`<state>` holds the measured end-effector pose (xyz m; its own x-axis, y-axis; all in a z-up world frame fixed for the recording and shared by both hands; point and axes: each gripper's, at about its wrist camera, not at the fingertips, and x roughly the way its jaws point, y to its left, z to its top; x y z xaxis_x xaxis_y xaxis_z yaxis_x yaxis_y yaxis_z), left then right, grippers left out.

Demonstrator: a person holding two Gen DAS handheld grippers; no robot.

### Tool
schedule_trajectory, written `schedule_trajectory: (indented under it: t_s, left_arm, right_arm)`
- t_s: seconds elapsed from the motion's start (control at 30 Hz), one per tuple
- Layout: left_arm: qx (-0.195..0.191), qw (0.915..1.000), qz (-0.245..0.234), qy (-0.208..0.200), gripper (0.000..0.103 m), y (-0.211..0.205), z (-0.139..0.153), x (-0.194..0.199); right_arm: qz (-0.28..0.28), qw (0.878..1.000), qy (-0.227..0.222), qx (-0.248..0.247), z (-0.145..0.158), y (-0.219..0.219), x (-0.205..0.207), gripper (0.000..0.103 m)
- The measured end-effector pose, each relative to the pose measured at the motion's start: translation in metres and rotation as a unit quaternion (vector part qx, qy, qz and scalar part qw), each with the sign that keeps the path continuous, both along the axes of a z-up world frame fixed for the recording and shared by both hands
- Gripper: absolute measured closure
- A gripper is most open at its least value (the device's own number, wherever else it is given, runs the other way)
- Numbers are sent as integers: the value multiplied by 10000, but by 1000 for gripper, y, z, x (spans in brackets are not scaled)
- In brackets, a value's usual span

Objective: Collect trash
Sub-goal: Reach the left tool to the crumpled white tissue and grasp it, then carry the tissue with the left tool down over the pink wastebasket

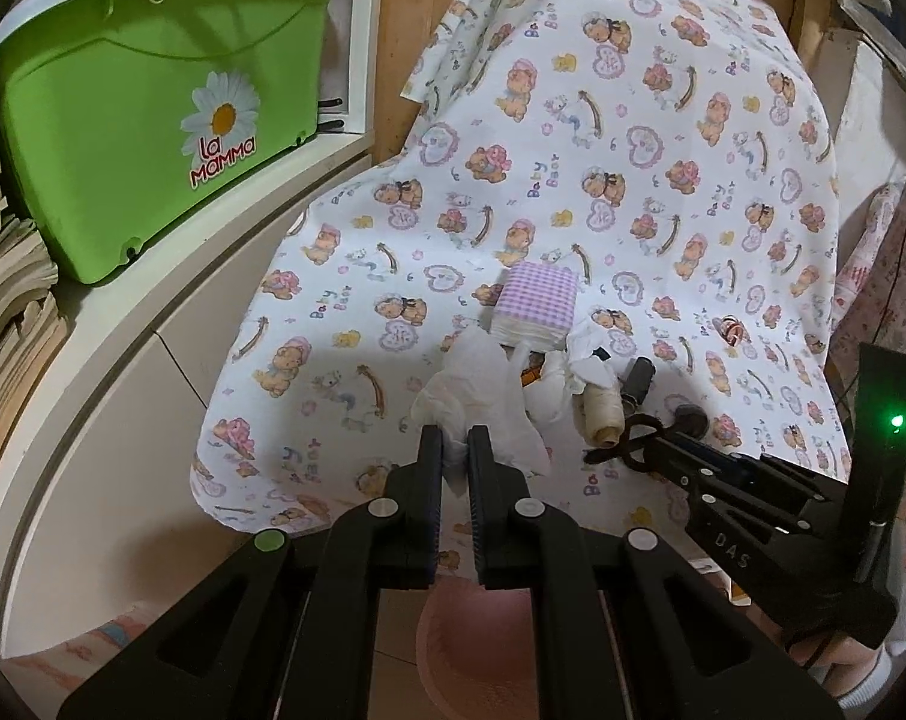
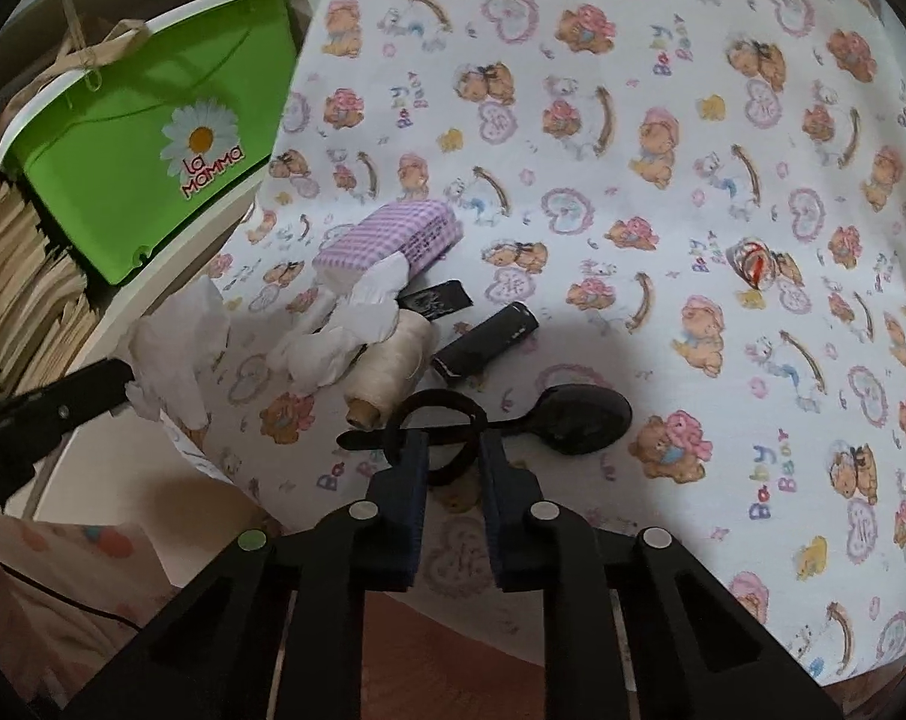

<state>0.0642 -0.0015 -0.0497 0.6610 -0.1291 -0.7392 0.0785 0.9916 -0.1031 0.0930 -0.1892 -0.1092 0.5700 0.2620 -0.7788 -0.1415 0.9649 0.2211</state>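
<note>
My left gripper (image 1: 454, 439) is shut on a crumpled white tissue (image 1: 477, 396) and holds it over the near edge of the bear-print cloth (image 1: 633, 120); the tissue also shows in the right wrist view (image 2: 177, 354). My right gripper (image 2: 444, 450) is open, its fingers on either side of a black ring (image 2: 438, 438) that lies by a black spoon (image 2: 579, 420). More crumpled white tissue (image 2: 345, 330) lies by a purple checked napkin pack (image 2: 387, 234), a cream thread spool (image 2: 387, 366) and a black tube (image 2: 489, 339). A small red-and-white wrapper (image 2: 753, 264) lies further right.
A green "La Mamma" bucket (image 1: 147, 120) stands on a white shelf (image 1: 153, 300) to the left, beside stacked papers (image 1: 9, 300). A pink basin (image 1: 477, 648) sits below the left gripper. A flowered cloth (image 1: 885, 276) hangs at the right.
</note>
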Motion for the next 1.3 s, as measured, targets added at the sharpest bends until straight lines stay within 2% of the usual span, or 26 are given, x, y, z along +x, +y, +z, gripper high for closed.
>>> schedule_trajectory:
  t_s: [0.03,0.13,0.4,0.7,0.83,1.0,1.1,1.3]
  left_arm:
    - [5,10000,-11,-12,95,0,1,-1]
    - [42,10000,-21,-54,95,-2,2,-4]
    - [9,9999,-107,-131,95,-1,9,-12]
    - [-124,9993,-355,-36,95,-10,16,-34]
    - [1,9989,-466,-36,95,-20,20,-43]
    - [-242,9959,-780,385,95,-25,10,-42]
    - [-459,9921,-868,777,95,-24,-1,-40]
    - [-381,9862,-938,1313,95,-31,-24,-43]
  right_arm:
    - [23,10000,15,-17,-1,1,0,93]
    - [-12,10000,16,12,-1,-2,0,98]
    - [-467,9977,-429,227,24,-30,-13,99]
    - [-305,9966,-748,175,56,-41,-48,99]
    - [-126,9954,-944,97,73,-35,-74,99]
    - [99,9938,-1103,-15,89,-24,-97,99]
    - [133,9958,-910,-43,82,-22,-100,99]
    - [118,9991,-317,269,56,-31,-95,99]
